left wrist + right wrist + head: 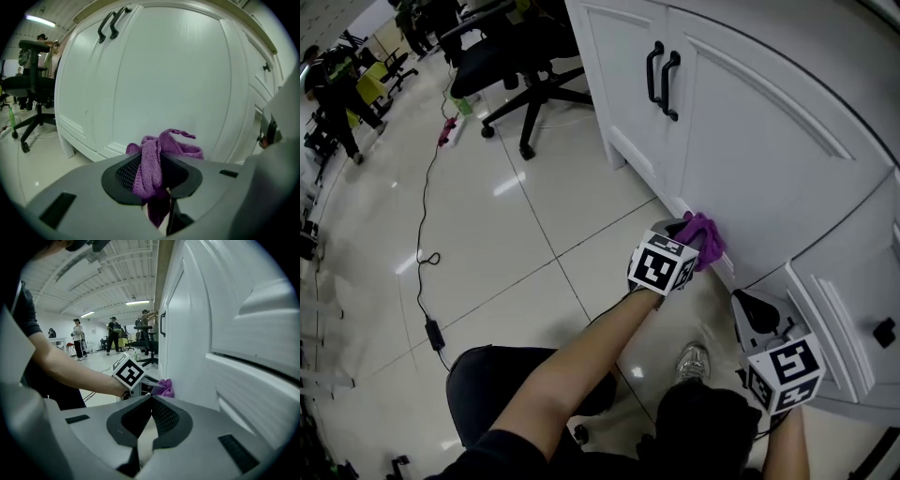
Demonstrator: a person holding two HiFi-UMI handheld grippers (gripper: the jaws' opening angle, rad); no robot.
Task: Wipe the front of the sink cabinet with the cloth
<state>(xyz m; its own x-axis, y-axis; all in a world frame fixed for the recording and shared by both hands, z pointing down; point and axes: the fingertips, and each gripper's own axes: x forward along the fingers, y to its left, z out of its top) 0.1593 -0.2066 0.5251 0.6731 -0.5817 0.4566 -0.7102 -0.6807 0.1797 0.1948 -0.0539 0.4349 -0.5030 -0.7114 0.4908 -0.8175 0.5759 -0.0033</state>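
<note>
A purple cloth (703, 238) is pressed against the bottom rail of the white sink cabinet (750, 141), low on its right-hand door. My left gripper (686, 246) is shut on the cloth (157, 161), which bunches out past the jaws toward the door (164, 79). My right gripper (752, 309) hangs lower right, beside the cabinet's drawer section (853, 309), shut with nothing between its jaws (149, 397). In the right gripper view the cloth (165, 387) and the left gripper's marker cube (128, 371) show ahead against the cabinet front (187, 348).
Two black door handles (664, 79) sit high on the doors. A black office chair (525, 80) stands on the tiled floor to the cabinet's left, and a cable (422, 244) runs across the tiles. People stand far back in the room (112, 336). My shoe (694, 361) is below.
</note>
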